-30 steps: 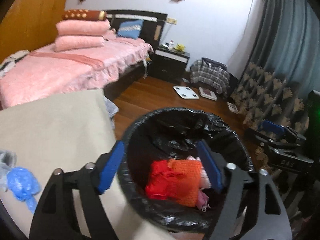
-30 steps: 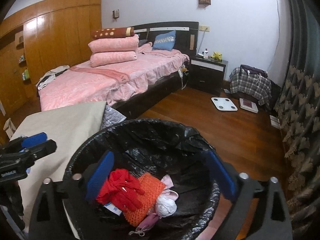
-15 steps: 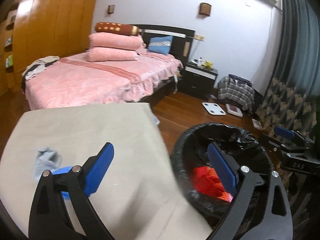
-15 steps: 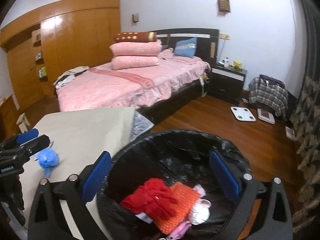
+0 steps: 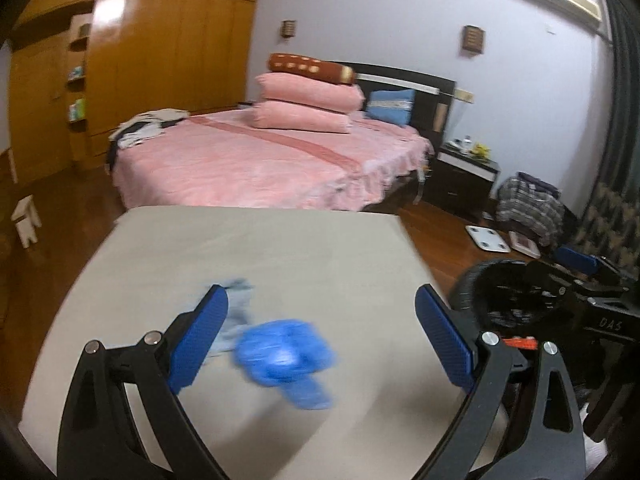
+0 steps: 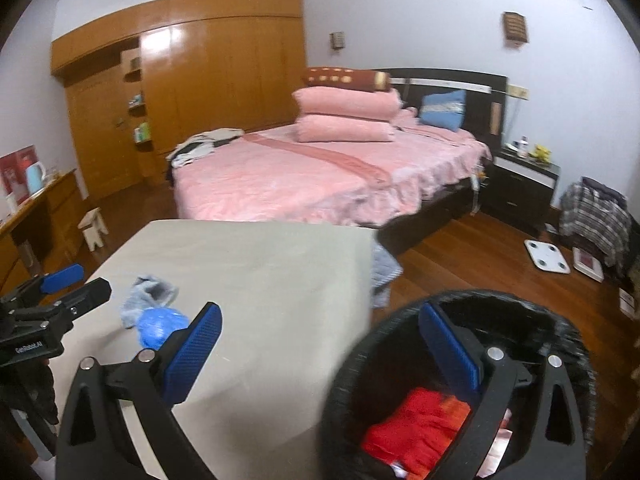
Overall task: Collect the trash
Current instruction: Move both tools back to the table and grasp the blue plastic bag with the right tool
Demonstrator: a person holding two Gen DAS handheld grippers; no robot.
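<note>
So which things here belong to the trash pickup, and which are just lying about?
Job:
- blue crumpled item on the table
- grey scrap beside it
- black-lined bin holding red trash

Lying about:
- pink bed
- white scale
- plaid bag

We read two markings only: "DAS" in pale letters on the black body of the right tongs (image 5: pixel 612 322), seen from the left wrist, and "GenRobot.AI" on the black body of the left tongs (image 6: pixel 28 346), seen from the right wrist.
</note>
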